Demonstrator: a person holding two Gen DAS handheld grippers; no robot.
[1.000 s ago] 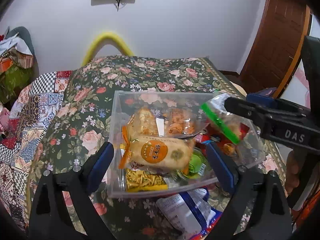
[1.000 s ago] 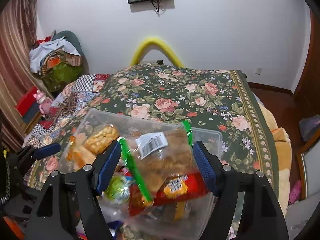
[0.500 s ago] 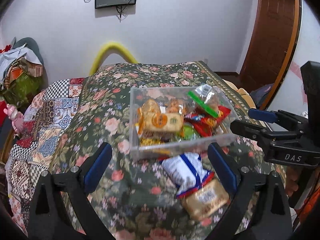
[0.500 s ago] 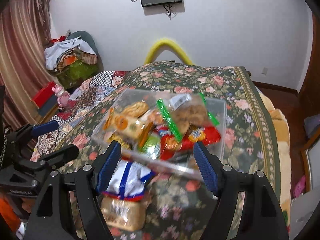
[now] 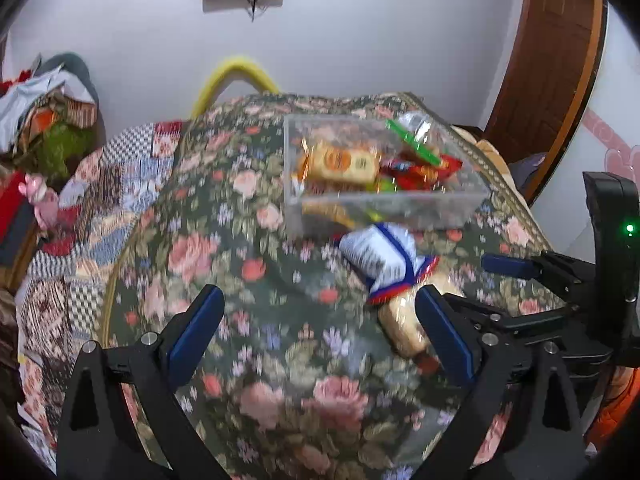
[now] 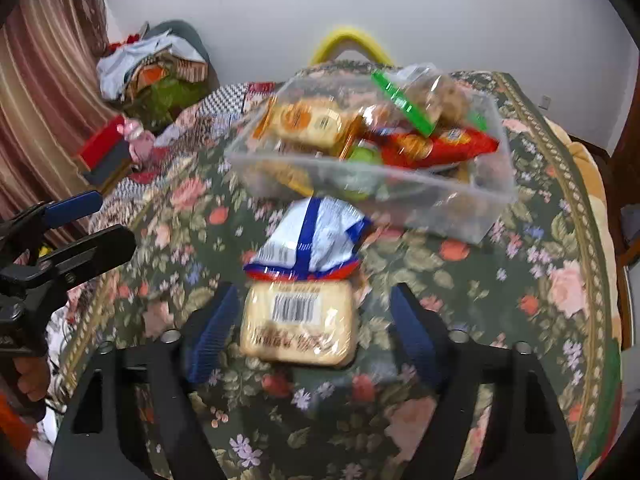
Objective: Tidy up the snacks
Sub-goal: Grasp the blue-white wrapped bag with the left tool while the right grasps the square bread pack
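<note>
Right gripper (image 6: pixel 310 332) is nearer, jaws opening and straddling the biscuit pack (image 6: pixel 298 326), pads not pressing; pack's long axis runs across the gap. Left gripper (image 5: pixel 316 334) is open, empty, pack at its right finger. Clear bin (image 6: pixel 486 216) sits beyond.

Black tongs (image 6: pixel 310 332) with blue pads (image 6: pixel 212 336), orange sleeve (image 6: pixel 12 424).
</note>
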